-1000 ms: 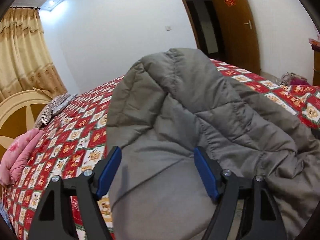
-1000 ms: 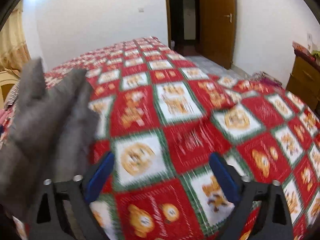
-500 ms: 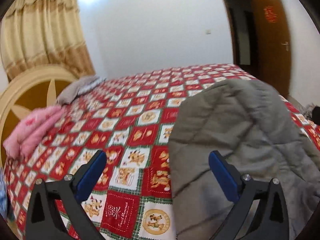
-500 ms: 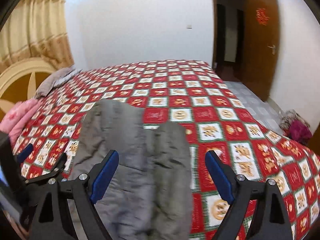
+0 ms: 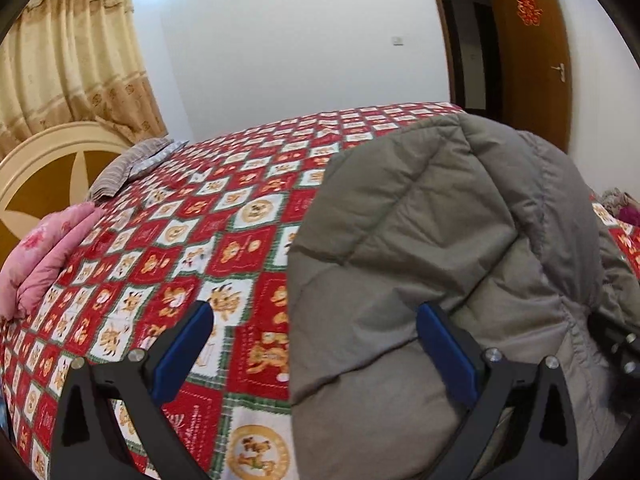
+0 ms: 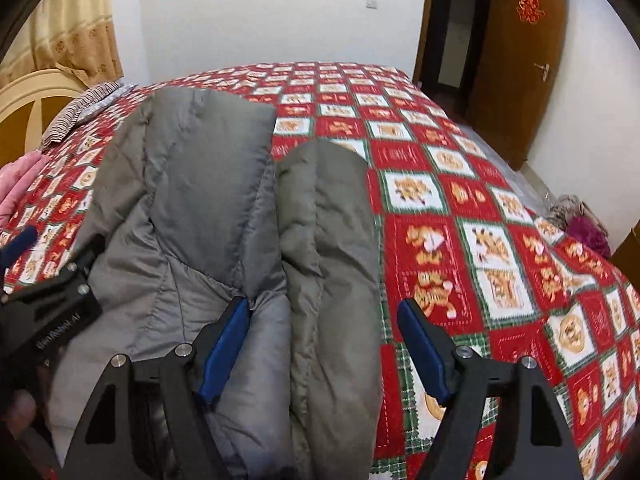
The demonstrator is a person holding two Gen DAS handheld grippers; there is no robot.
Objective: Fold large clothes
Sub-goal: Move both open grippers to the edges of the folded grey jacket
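A grey padded jacket (image 5: 440,248) lies bunched on the red patterned bedspread (image 5: 224,232). In the right wrist view the jacket (image 6: 224,216) lies lengthwise with one sleeve (image 6: 332,248) folded along its right side. My left gripper (image 5: 316,344) is open and empty, its right finger over the jacket's left edge. My right gripper (image 6: 324,340) is open and empty, just above the near end of the sleeve. The left gripper also shows at the left edge of the right wrist view (image 6: 44,280).
A pink quilt (image 5: 44,256) and a striped pillow (image 5: 132,164) lie by the round headboard (image 5: 52,160) on the left. A brown door (image 6: 516,60) stands open at the far right. A heap of clothes (image 6: 580,220) lies on the floor beside the bed.
Both grippers have let go and drawn back toward the near end of the jacket. The jacket now lies settled on the bed with its sleeve folded in.
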